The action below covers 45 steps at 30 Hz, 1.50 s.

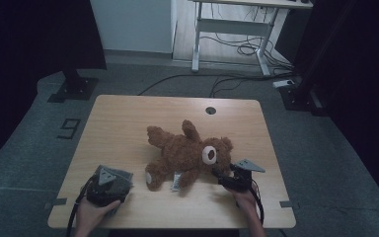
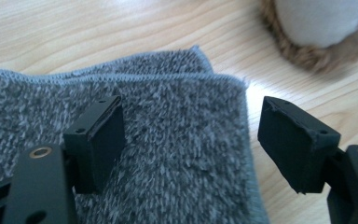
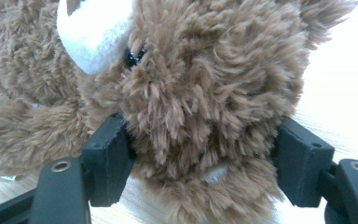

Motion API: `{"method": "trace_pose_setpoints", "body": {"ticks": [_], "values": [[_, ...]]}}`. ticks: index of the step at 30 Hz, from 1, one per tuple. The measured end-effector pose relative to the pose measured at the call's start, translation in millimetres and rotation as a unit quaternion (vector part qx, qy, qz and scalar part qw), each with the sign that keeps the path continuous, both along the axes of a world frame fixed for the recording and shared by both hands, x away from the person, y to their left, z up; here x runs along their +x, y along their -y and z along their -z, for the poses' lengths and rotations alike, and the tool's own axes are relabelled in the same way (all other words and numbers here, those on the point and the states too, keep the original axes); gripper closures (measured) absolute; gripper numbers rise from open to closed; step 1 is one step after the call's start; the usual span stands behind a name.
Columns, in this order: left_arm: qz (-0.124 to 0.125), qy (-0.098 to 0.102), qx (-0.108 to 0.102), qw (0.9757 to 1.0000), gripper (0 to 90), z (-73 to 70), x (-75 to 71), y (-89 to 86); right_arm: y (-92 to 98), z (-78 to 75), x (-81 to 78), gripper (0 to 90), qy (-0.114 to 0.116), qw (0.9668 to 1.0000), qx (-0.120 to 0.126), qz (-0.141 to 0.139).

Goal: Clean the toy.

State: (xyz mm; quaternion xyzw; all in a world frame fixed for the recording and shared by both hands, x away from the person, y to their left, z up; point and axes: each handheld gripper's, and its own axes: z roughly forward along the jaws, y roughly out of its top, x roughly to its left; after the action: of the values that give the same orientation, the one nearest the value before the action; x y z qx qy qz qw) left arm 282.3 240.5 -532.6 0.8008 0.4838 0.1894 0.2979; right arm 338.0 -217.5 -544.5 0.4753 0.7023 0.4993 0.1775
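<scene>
2 soft items on 1 wooden table (image 1: 128, 118).

Item 1: brown teddy bear (image 1: 185, 155), lying on its back near the table's middle, head toward the person's right, 1 arm raised toward the far edge, a pale fabric tag by its lower body. The right gripper (image 1: 224, 175) holds it at the head: in the right gripper view the fingers (image 3: 109, 161) press into the fur on both sides, below the white muzzle (image 3: 95, 35) and the dark glass eye.

Item 2: folded grey towel (image 2: 168, 149), at the near left of the table, just beside the bear's foot. The left gripper (image 1: 109, 185) hangs over it with fingers (image 2: 100, 140) spread wide, 1 above the pile, the other out past the stitched edge; no pad presses the cloth.

Step in hand, as judged: bear steadied by the head while the towel is about to be taken. The next move calls for lowering the left fingers across the folded edge and closing on all layers.

Views compared: the high view gives the layout, both hands and the floor with desk and cables beyond; the left gripper view alone gives the towel's 2 folded layers and the bear's white-soled foot (image 2: 319, 23); the right gripper view gives the contact on the head.
</scene>
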Motion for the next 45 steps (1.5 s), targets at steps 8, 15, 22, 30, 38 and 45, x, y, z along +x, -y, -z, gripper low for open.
{"method": "trace_pose_setpoints", "body": {"ticks": [8,15,22,30,38,45], "values": [[-0.015,0.001,0.007,0.9999,30.9,5.5,0.8,0.1,-1.5,0.1,-0.6,28.7,0.004,1.0000,-0.009,0.001],[-0.028,0.020,0.011,0.9993,54.3,5.7,-1.4,-5.9,0.2,0.3,0.1,28.1,0.001,1.0000,-0.005,-0.003],[-0.023,0.029,0.023,0.9991,70.0,5.7,-2.9,-8.0,1.6,0.2,0.4,25.2,-0.003,1.0000,-0.006,-0.004],[-0.029,0.040,-0.015,0.9987,77.4,3.2,-4.1,-13.1,1.1,5.8,4.5,15.6,-0.033,0.9991,-0.023,-0.012],[0.009,0.064,-0.063,0.9959,78.1,-17.7,-5.1,0.6,1.2,4.8,4.7,45.5,-0.025,0.9988,-0.031,-0.028],[0.068,0.095,-0.110,0.9871,78.0,-44.6,1.1,42.0,2.1,1.4,3.2,53.2,-0.016,0.9991,-0.026,-0.028]]}}
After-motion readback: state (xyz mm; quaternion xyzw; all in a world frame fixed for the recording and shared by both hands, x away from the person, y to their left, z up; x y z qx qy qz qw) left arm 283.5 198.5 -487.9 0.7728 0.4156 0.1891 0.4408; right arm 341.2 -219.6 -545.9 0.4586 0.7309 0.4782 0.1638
